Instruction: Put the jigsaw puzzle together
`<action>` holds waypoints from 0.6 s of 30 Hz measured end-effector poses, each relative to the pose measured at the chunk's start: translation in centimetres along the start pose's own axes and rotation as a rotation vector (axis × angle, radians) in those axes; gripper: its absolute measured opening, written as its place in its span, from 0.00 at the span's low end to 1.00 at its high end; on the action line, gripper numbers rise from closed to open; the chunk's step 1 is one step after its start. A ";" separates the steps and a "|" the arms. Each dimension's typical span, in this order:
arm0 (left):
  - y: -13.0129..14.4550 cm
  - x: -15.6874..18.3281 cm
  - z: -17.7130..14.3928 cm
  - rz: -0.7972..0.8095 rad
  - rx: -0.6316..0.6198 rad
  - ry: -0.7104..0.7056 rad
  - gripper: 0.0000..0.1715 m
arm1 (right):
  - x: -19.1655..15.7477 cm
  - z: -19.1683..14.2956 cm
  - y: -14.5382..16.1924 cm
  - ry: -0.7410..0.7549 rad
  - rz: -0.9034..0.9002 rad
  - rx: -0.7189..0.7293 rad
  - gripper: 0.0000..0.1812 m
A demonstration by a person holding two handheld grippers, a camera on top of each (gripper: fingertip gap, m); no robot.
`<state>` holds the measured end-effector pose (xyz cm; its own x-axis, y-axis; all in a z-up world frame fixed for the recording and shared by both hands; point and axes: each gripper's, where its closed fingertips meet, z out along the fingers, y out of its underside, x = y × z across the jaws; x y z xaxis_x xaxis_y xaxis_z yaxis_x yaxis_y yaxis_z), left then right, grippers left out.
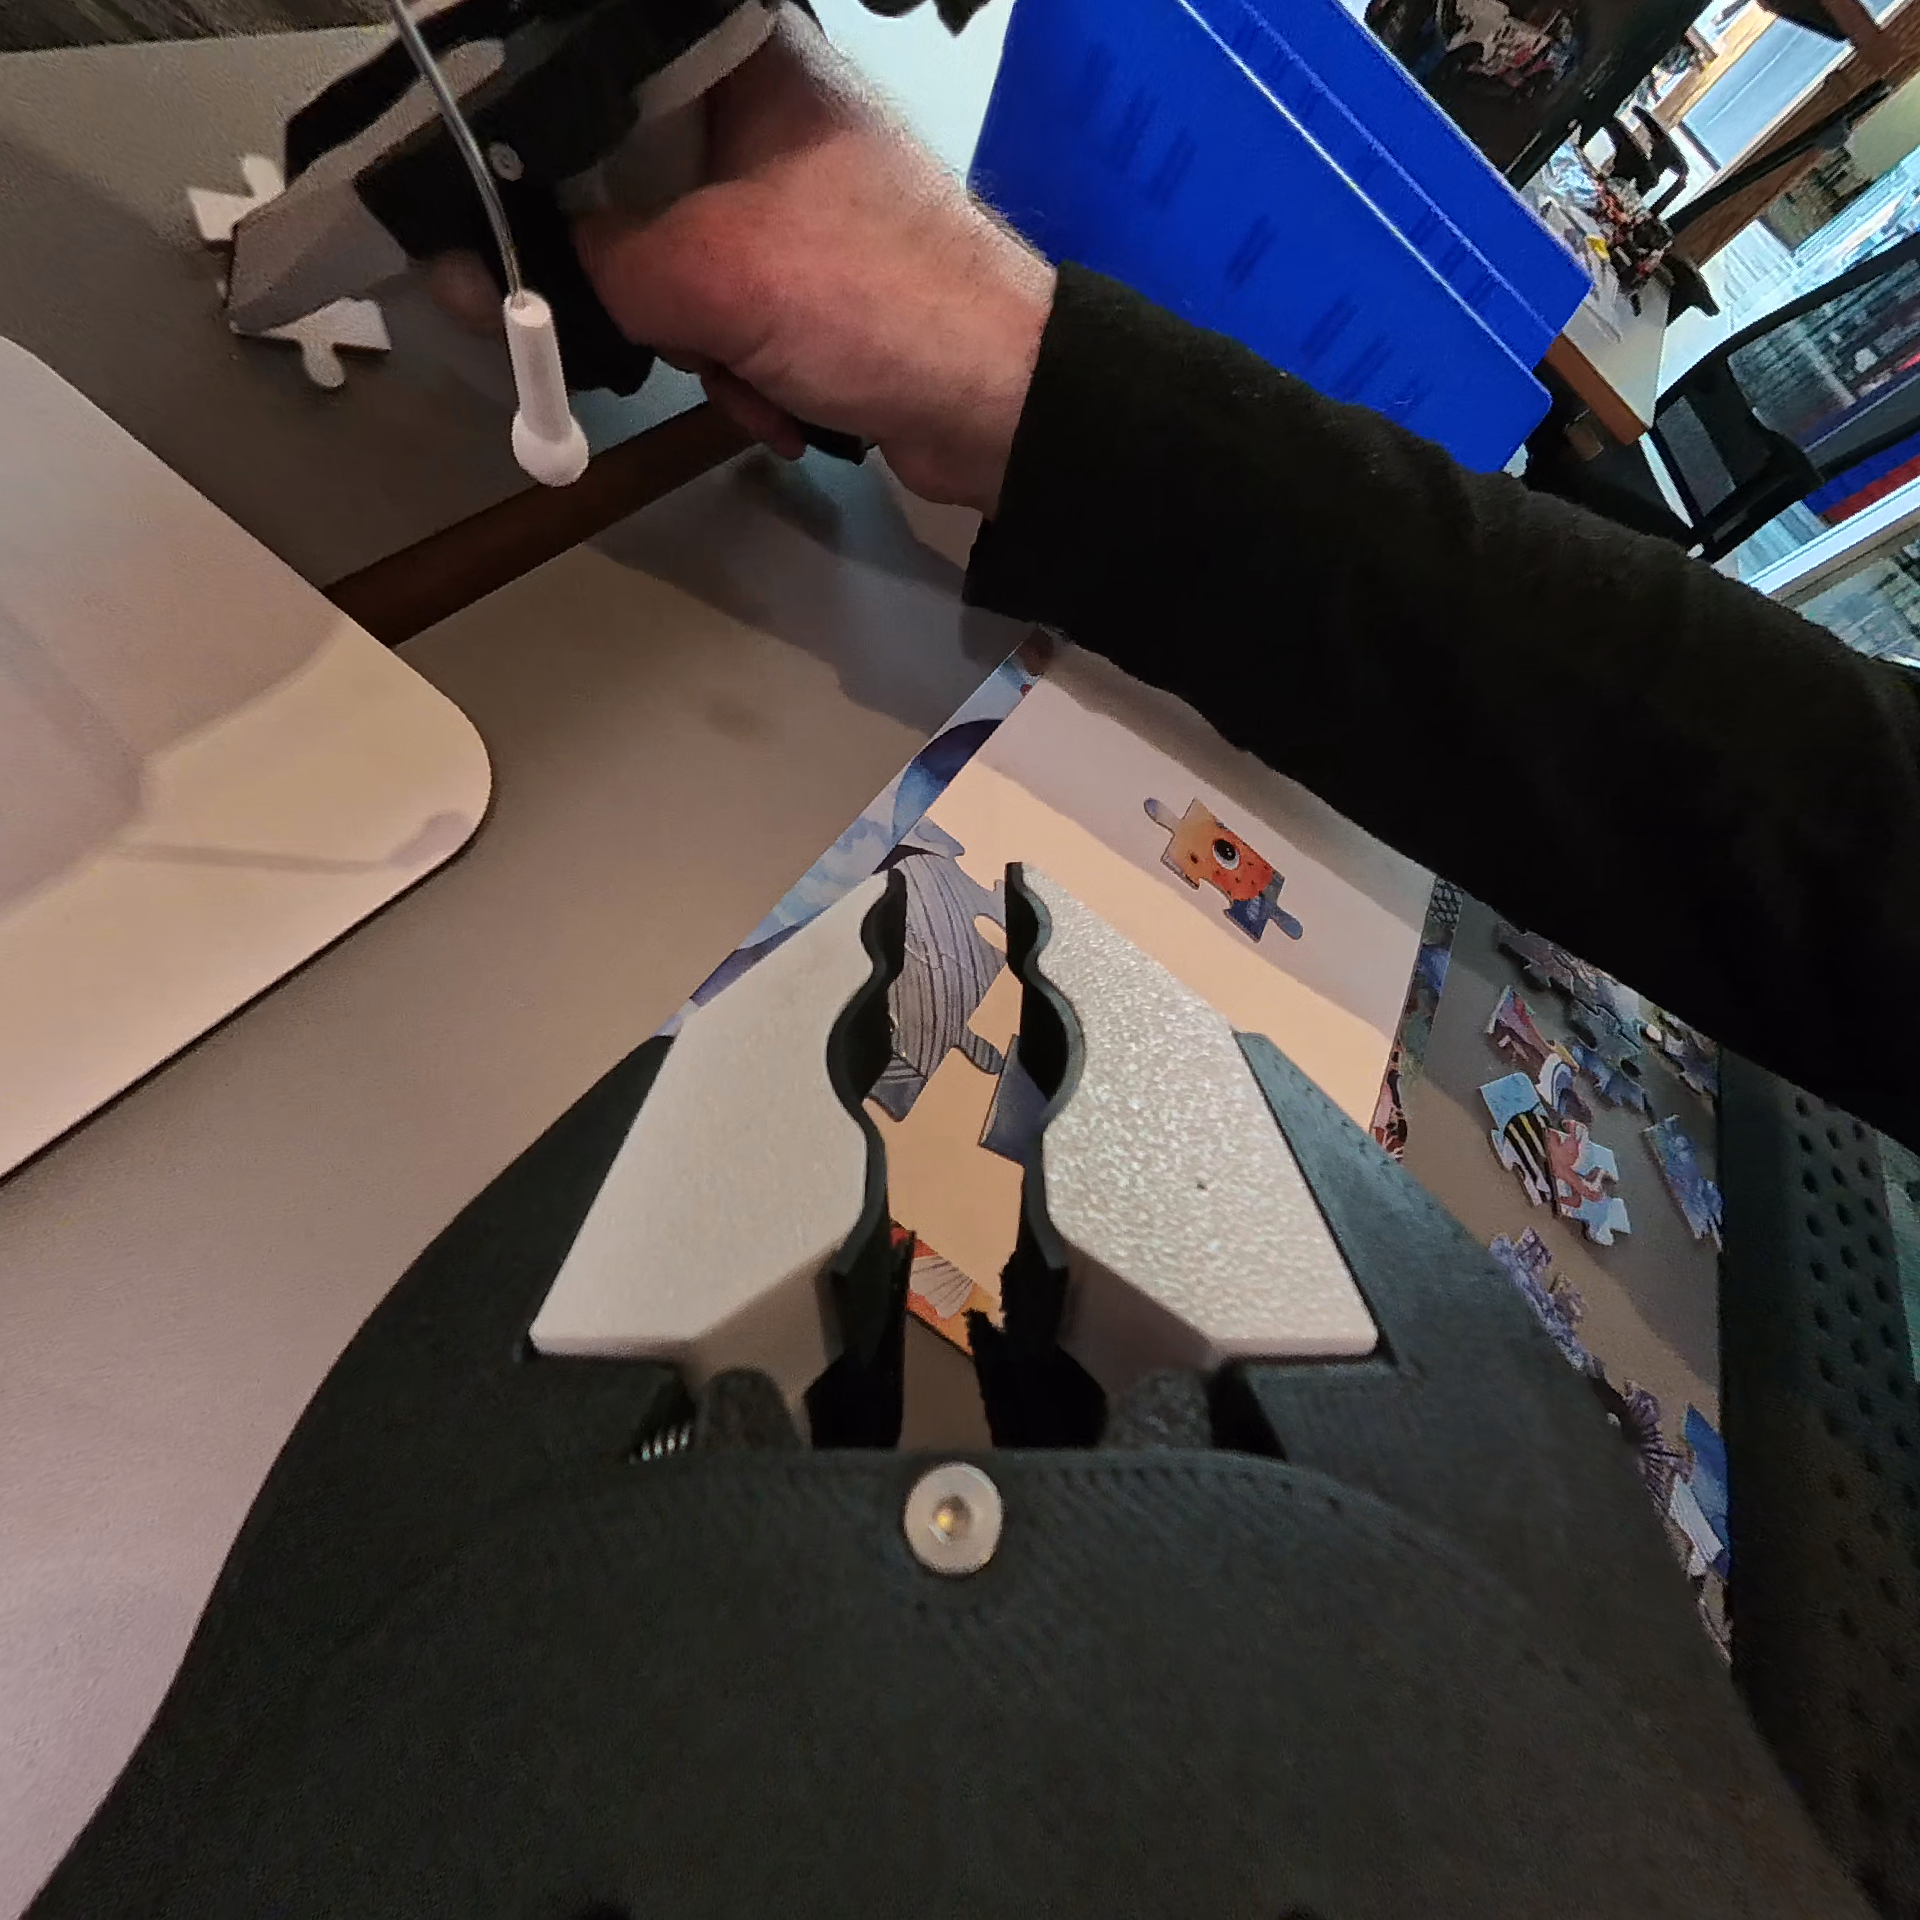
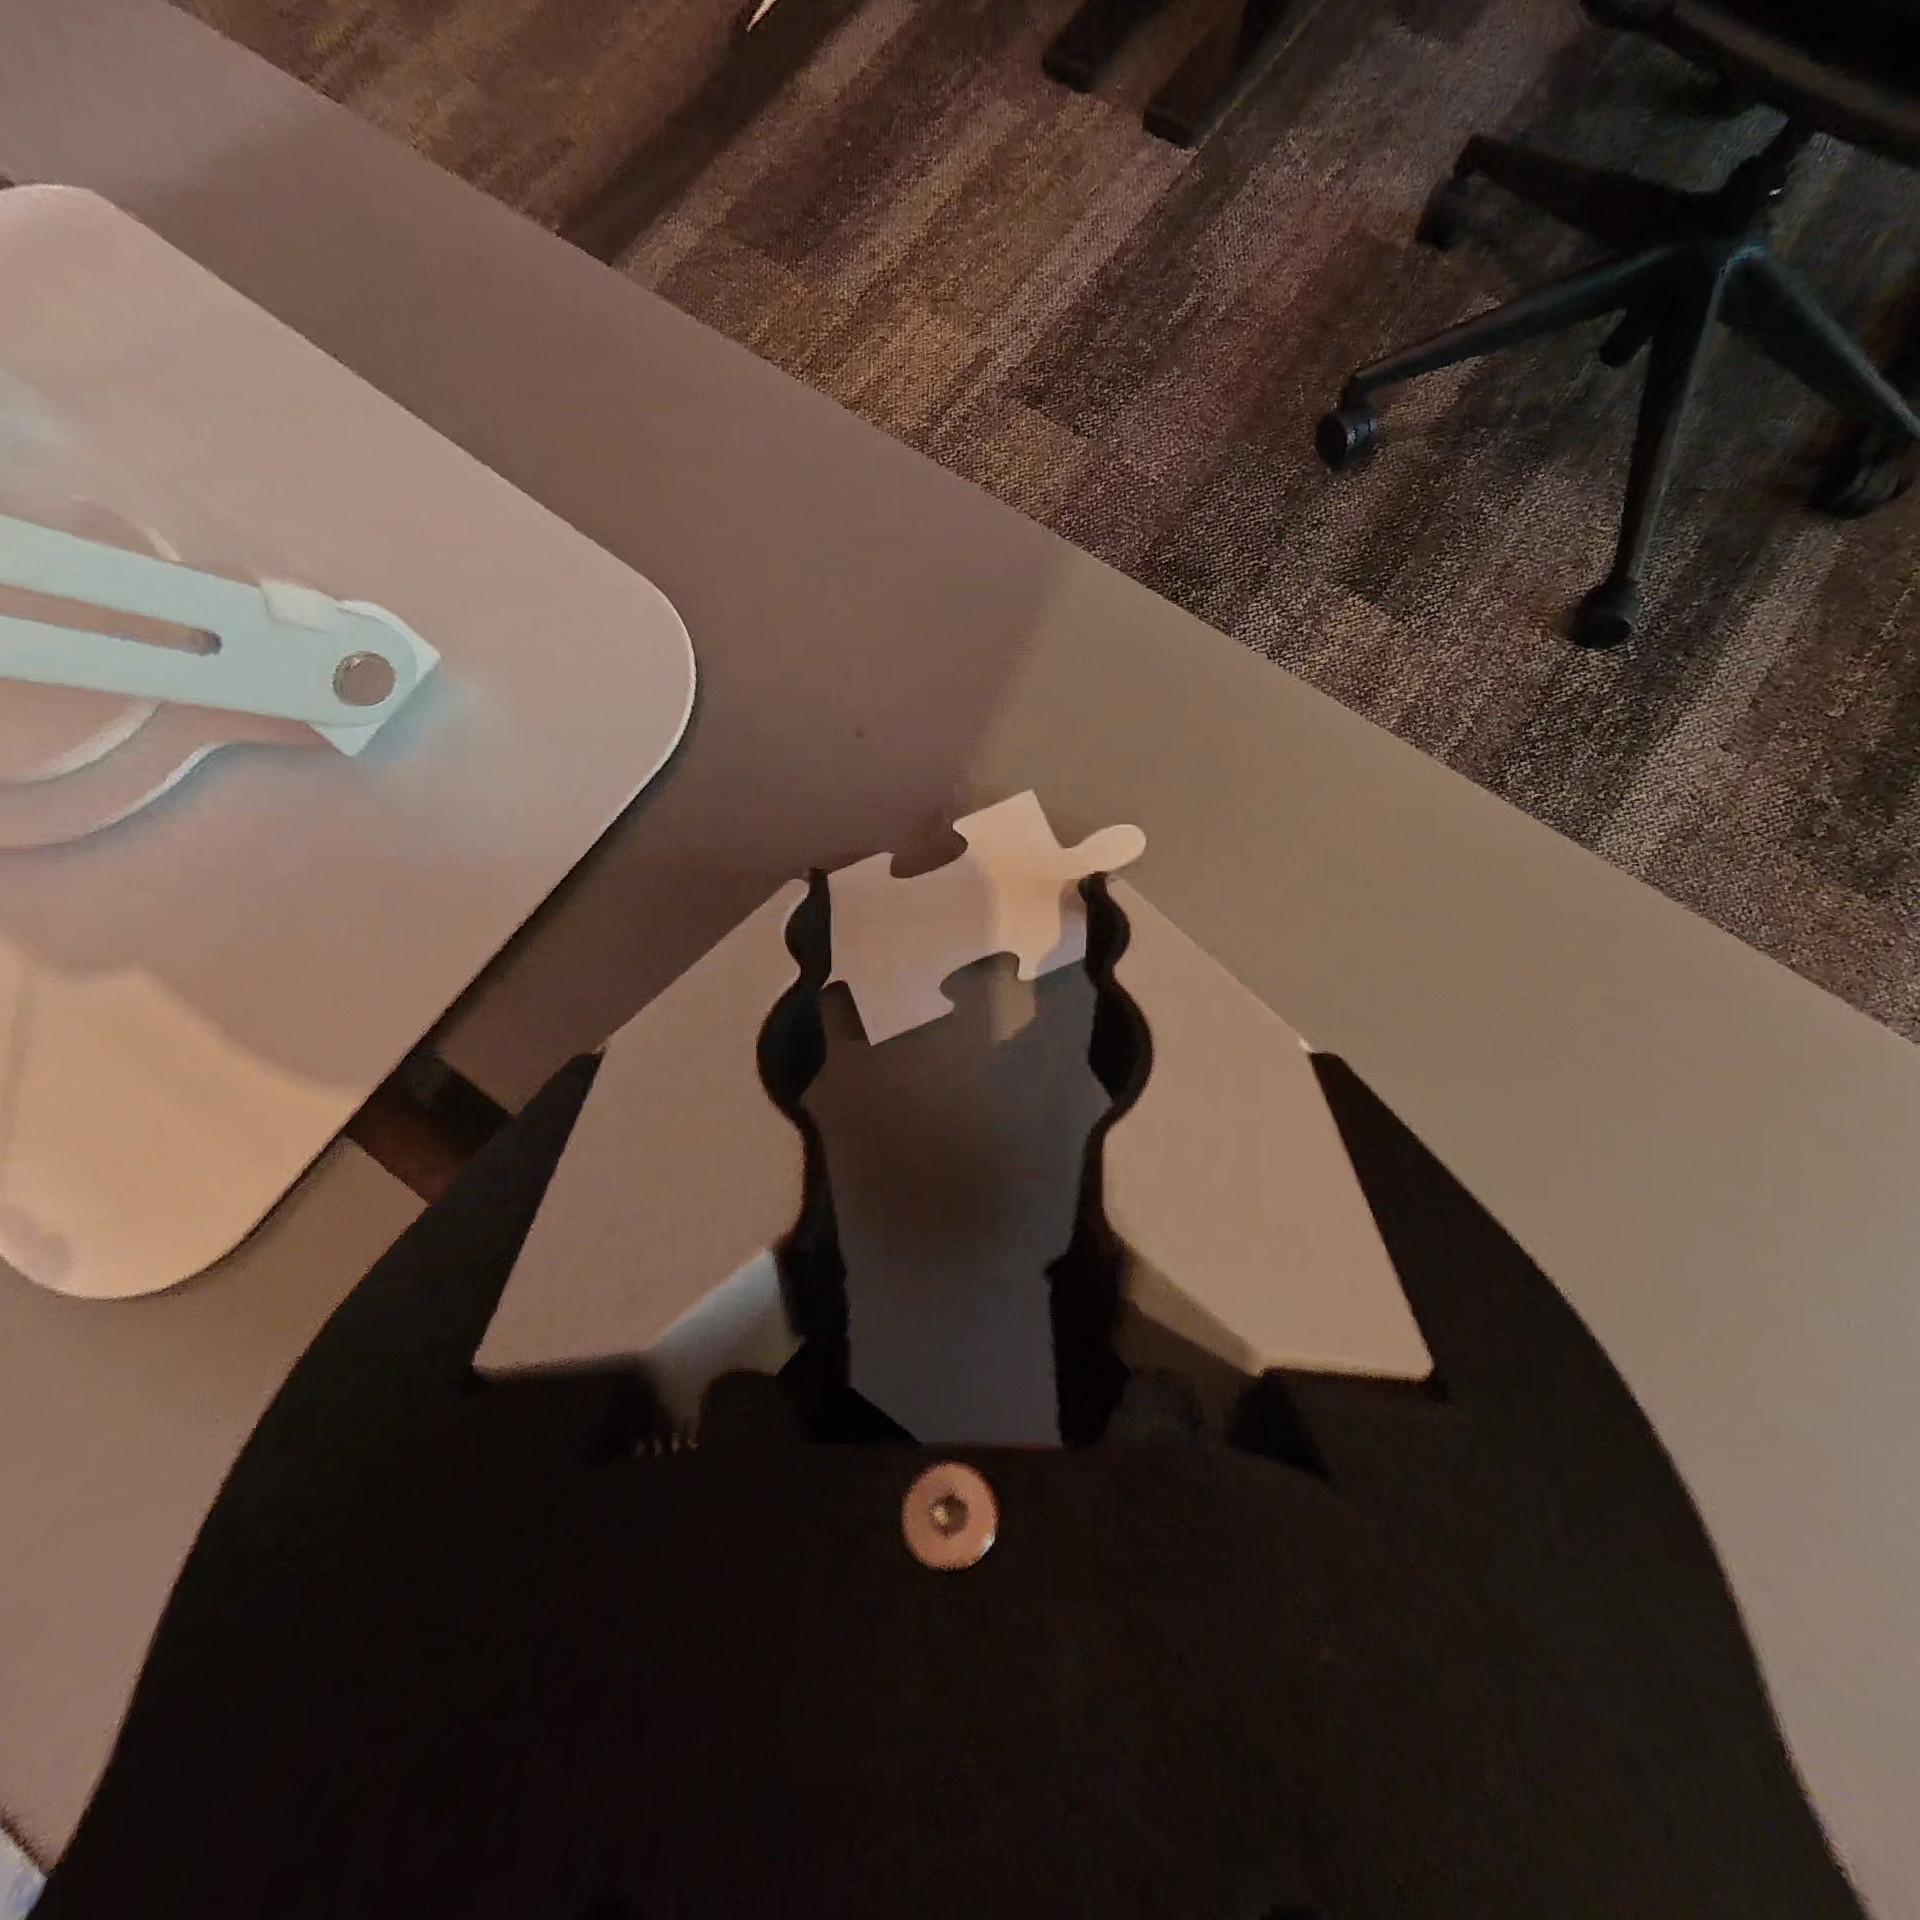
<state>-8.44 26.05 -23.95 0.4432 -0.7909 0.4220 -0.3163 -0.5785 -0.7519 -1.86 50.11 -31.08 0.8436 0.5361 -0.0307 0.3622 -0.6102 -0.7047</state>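
Left gripper (image 1: 951,904): its fingers stand a narrow slot apart and hold nothing that I can see. Through the slot, at 12 o'clock from the tips, lies the puzzle frame (image 1: 1122,769), a flat cream board with a blue printed border. A few pieces are seated there, among them a striped whale-like piece (image 1: 940,956). A lone orange fish piece (image 1: 1226,868) sits on the bare board at 1 o'clock. At 3 o'clock, off the frame, loose pieces (image 1: 1558,1132) lie scattered on the grey counter (image 1: 312,1195), glossy and bright-printed.

At 10 o'clock in the left wrist view, a person's hand (image 1: 831,312) works the right gripper (image 1: 301,270) well away from the frame. A black sleeve crosses above the board.

Right wrist view: the right gripper's fingers are part open, pinching a single puzzle piece (image 2: 977,914) at the tips. It shows a blank white cardboard back, matte, with knobs and sockets, and its long axis runs across the fingers. A white rounded stand base (image 2: 312,831) sits at 9 o'clock and a chair base (image 2: 1662,343) on the carpet at 2 o'clock.

Judgement: the held piece is face-down to this camera and will need turning. The frame lies back toward the left gripper, which is nearer to it.
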 end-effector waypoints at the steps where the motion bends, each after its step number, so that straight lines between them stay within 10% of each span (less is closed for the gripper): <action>1: -0.1 0.0 -0.1 0.001 0.002 -0.001 0.10 | 0.4 -0.3 0.3 0.007 -0.003 -0.005 0.26; 11: -0.1 0.6 0.3 0.028 -0.014 -0.001 0.10 | 5.1 -5.2 4.9 -0.054 -0.023 -0.101 0.08; 18: 0.2 0.3 0.6 0.022 -0.026 -0.005 0.10 | 5.4 -5.2 4.4 -0.054 0.095 -0.074 0.40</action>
<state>-7.87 25.78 -24.23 0.4399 -0.8027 0.4027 -0.3476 -0.5656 -0.7478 6.38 47.31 -30.69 0.8537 0.5032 -0.1340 0.3117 -0.6999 -0.6426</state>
